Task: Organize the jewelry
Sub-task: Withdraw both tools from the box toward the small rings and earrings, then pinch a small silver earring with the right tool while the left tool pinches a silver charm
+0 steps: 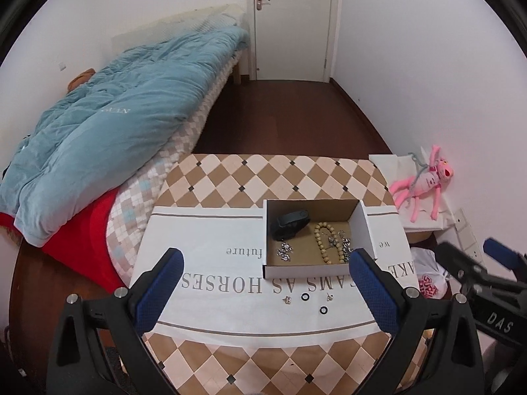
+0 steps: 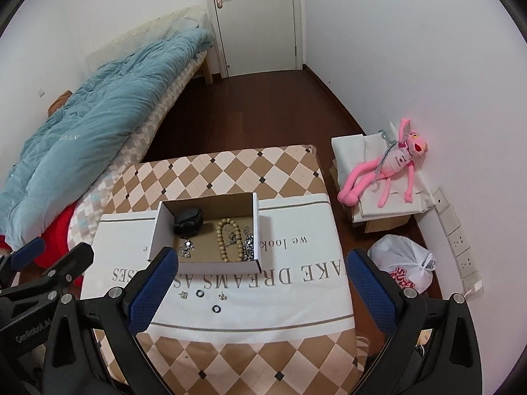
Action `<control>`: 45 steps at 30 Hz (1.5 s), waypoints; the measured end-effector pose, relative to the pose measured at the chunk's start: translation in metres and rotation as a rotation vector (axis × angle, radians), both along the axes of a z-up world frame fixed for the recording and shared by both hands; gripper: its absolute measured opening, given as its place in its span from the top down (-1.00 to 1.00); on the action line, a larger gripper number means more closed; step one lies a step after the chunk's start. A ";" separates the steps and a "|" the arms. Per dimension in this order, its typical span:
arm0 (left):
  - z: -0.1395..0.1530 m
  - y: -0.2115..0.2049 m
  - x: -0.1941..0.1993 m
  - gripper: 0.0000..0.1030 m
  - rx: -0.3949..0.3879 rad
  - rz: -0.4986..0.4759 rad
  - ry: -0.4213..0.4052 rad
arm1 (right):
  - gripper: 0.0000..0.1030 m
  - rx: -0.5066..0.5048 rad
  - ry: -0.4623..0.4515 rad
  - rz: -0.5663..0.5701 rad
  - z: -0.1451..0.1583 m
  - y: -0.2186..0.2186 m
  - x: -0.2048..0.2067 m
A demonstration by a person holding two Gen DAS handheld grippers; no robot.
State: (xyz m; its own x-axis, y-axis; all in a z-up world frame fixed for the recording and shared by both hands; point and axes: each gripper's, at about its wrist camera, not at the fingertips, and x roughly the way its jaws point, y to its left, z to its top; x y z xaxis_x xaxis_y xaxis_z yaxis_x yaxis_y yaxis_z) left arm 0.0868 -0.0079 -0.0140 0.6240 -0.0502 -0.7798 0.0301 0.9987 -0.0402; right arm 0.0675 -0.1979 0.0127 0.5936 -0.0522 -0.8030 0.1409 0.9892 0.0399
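Note:
An open cardboard box (image 1: 365, 227) (image 2: 255, 227) sits on a white printed cloth (image 1: 204, 240) (image 2: 296, 296). Inside lie a black case (image 1: 290, 223) (image 2: 187, 220), a beige bead bracelet (image 1: 324, 240) (image 2: 225, 237) and silver chains (image 1: 285, 250) (image 2: 248, 245). In front of the box on the cloth lie two black rings (image 1: 305, 296) (image 1: 323, 310) (image 2: 199, 293) (image 2: 216, 308), a small silver piece (image 1: 288, 300) (image 2: 183, 294) and an earring (image 1: 329, 297) (image 2: 222, 295). My left gripper (image 1: 263, 263) and my right gripper (image 2: 260, 263) are both open and empty, above the table's near side.
The checkered table (image 1: 250, 171) (image 2: 230, 171) stands beside a bed with a blue duvet (image 1: 108, 121) (image 2: 92, 118). A pink plush toy (image 1: 425, 181) (image 2: 392, 168) lies on a covered box at right. A white plastic bag (image 2: 405, 263) sits on the floor.

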 end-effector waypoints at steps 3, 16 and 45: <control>-0.017 0.003 0.003 -0.99 0.010 0.015 0.033 | -1.00 0.010 0.035 0.006 -0.015 0.002 -0.003; -0.161 0.034 0.006 -0.99 0.115 0.097 0.290 | -0.15 0.243 0.279 0.077 -0.182 0.014 0.016; -0.207 -0.035 0.038 -0.23 0.056 -0.139 0.367 | 0.83 0.141 0.238 -0.002 -0.195 -0.014 0.019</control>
State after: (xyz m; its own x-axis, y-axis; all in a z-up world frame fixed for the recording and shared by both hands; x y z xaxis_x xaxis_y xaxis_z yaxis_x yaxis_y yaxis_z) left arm 0.1252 -0.0426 -0.2210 0.2931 -0.0658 -0.9538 0.1590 0.9871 -0.0193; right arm 0.0868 -0.2123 -0.1820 0.3870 0.0693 -0.9195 0.1647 0.9759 0.1429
